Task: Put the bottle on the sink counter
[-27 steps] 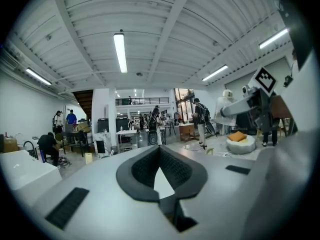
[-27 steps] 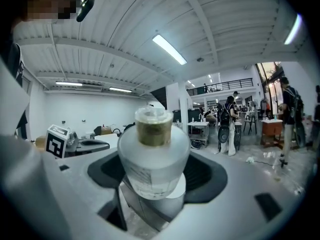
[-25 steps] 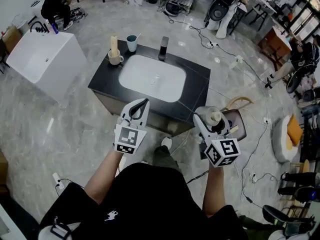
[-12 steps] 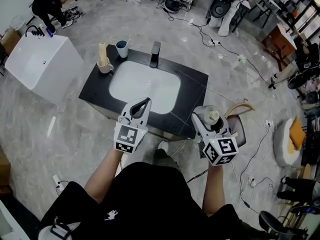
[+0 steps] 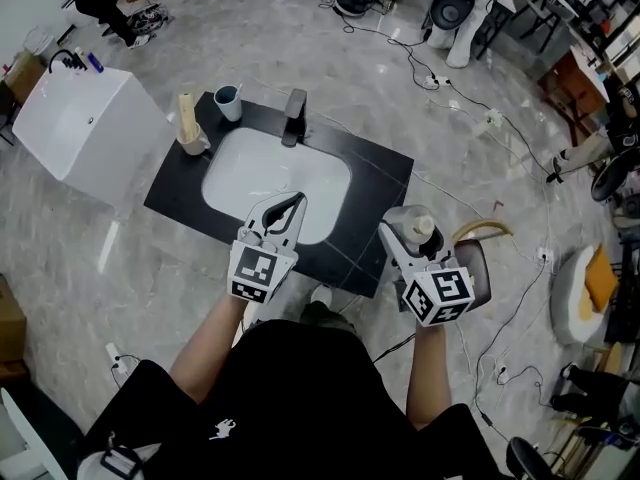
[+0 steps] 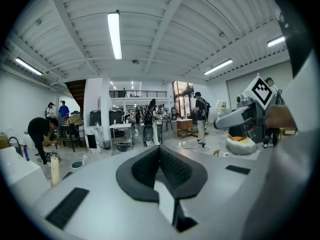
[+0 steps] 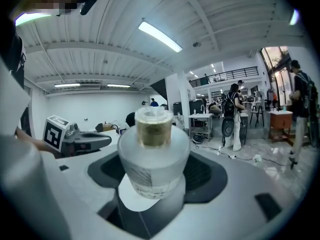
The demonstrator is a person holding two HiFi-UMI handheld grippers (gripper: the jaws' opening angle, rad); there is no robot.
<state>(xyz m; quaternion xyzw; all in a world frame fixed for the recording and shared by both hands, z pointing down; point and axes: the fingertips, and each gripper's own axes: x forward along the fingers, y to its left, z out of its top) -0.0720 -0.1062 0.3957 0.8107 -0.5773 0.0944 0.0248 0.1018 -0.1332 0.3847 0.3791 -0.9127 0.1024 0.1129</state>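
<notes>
A frosted white bottle [image 5: 413,226] with a pale cap stands upright between the jaws of my right gripper [image 5: 412,232], which is shut on it. In the right gripper view the bottle [image 7: 152,156] fills the middle, with dark pads on both sides of it. It hangs over the floor just off the right front corner of the black sink counter [image 5: 377,190]. My left gripper [image 5: 284,211] is shut with nothing in it and hovers over the front rim of the white basin [image 5: 265,173]. Its fingertips [image 6: 160,151] meet.
On the counter's back stand a dark faucet [image 5: 293,117], a teal cup [image 5: 229,102] and a mug with a tall roll [image 5: 188,128]. A white tub [image 5: 75,128] stands to the left. A stool [image 5: 474,263], cables and people are on the floor around.
The sink counter has slid left and down in the head view, closer to both grippers. The grippers keep their pose, and the bottle stays held.
</notes>
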